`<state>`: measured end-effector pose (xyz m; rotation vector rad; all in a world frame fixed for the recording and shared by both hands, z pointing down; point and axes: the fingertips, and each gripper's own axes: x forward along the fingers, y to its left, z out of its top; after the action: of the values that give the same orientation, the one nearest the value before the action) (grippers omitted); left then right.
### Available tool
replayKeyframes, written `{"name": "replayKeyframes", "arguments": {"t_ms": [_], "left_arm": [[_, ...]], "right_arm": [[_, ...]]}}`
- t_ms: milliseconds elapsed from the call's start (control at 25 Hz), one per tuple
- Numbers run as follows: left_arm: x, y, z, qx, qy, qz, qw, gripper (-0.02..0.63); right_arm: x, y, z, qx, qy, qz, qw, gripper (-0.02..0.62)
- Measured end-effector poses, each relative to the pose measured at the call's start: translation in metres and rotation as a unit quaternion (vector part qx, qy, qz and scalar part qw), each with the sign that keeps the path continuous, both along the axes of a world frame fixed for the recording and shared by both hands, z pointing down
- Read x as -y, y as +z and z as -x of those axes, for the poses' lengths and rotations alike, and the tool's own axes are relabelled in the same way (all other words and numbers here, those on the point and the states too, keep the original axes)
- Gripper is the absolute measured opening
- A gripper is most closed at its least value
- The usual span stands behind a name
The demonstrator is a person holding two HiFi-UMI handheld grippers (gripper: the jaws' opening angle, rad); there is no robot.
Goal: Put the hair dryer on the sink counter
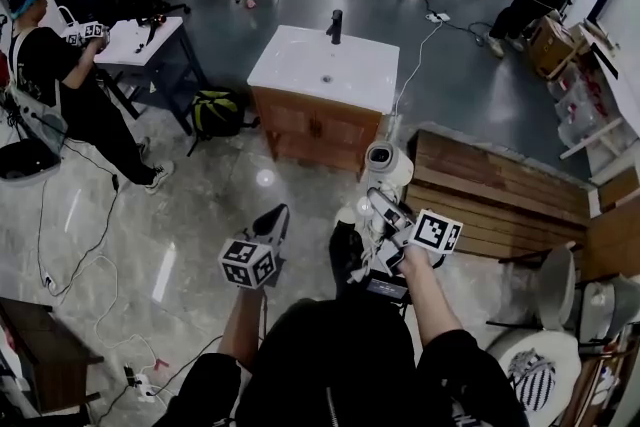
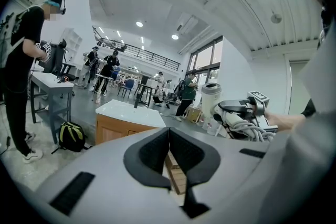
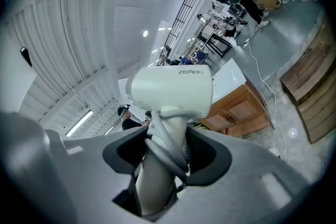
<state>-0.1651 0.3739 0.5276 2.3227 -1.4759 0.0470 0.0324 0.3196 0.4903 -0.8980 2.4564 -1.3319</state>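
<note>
Right gripper (image 3: 165, 160): mine, clamped on the dryer (image 3: 170, 91) by its handle, with the cord (image 3: 164, 147) apparently wound round it.
Left gripper (image 2: 169, 152): my other tool, jaws together on nothing.
Dryer: held in the air, well short of the counter (image 1: 300, 65) (white top, wooden cabinet).
Faucet (image 1: 336, 25): at the counter's far edge.

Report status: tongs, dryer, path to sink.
Right tongs shut on dryer handle. Left tongs shut, empty. Counter ahead, bare but for faucet; nothing seen blocking.
</note>
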Motion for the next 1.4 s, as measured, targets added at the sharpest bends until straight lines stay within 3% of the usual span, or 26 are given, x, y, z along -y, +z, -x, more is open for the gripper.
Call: {"name": "replayKeyframes", "arguments": {"t_ms": [600,1160,1400], "left_arm": [[0.071,0.005,-0.016,0.008,0.037,-0.014,0.9992,0.012],[0.140,0.010,-0.028,0.010,0.044,0.005,0.9990,0.012],[0.176,0.011,-0.028,0.012,0.044,0.013,0.9989,0.012]], "right_arm": [[0.055,0.013,-0.015,-0.001,0.033,-0.006,0.999,0.209],[0.123,0.015,-0.024,0.020,0.029,0.006,0.999,0.209],[0.163,0.021,-0.023,0.007,0.033,0.018,0.999,0.209]]}}
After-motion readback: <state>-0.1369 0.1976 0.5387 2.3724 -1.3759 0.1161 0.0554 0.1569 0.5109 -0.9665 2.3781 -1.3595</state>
